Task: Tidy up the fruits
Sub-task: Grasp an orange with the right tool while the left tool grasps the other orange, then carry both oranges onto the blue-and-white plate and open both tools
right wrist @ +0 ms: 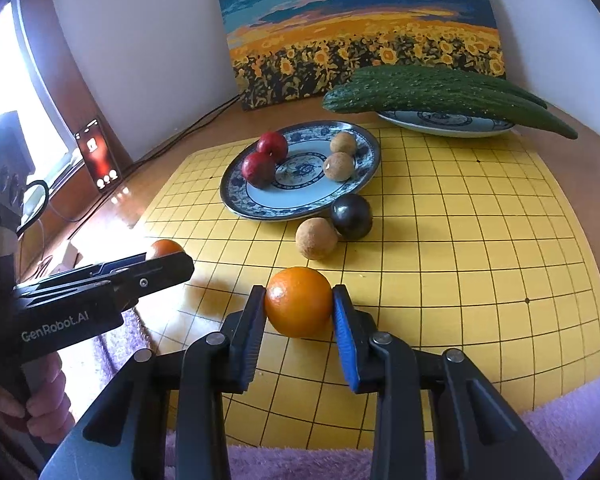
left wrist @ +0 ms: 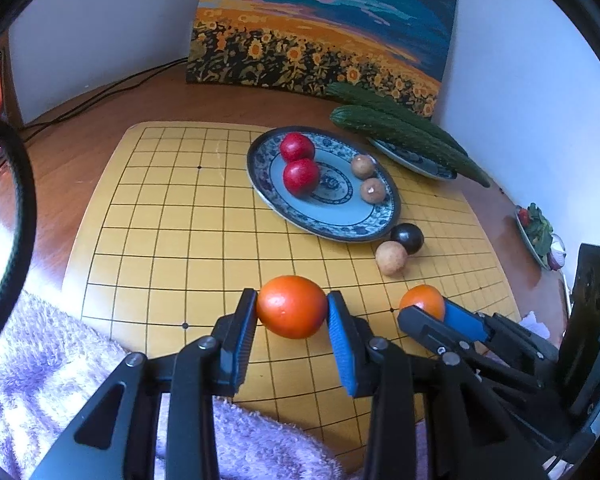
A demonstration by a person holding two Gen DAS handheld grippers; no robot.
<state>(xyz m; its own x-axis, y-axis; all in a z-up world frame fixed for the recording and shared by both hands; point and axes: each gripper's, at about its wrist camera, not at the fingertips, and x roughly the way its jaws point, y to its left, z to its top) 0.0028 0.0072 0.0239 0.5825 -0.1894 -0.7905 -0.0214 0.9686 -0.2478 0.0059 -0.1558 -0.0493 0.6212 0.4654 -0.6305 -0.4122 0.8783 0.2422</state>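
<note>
My left gripper (left wrist: 292, 308) is shut on an orange (left wrist: 291, 306) just above the yellow grid board (left wrist: 172, 224). My right gripper (right wrist: 299, 304) is shut on a second orange (right wrist: 299, 302) beside it; it shows in the left wrist view (left wrist: 424, 300) too. A blue-patterned plate (left wrist: 328, 224) holds two red fruits (left wrist: 300, 164) and two tan round fruits (left wrist: 367, 178). A tan fruit (left wrist: 391, 258) and a dark round fruit (left wrist: 407, 238) lie on the board in front of the plate.
Two cucumbers (right wrist: 440, 90) rest across a second plate (right wrist: 444, 124) at the back right, before a sunflower painting (right wrist: 360, 28). A purple towel (left wrist: 40, 380) lies at the board's near edge. A phone (right wrist: 98, 154) and cables stand left. A salad dish (left wrist: 536, 232) sits far right.
</note>
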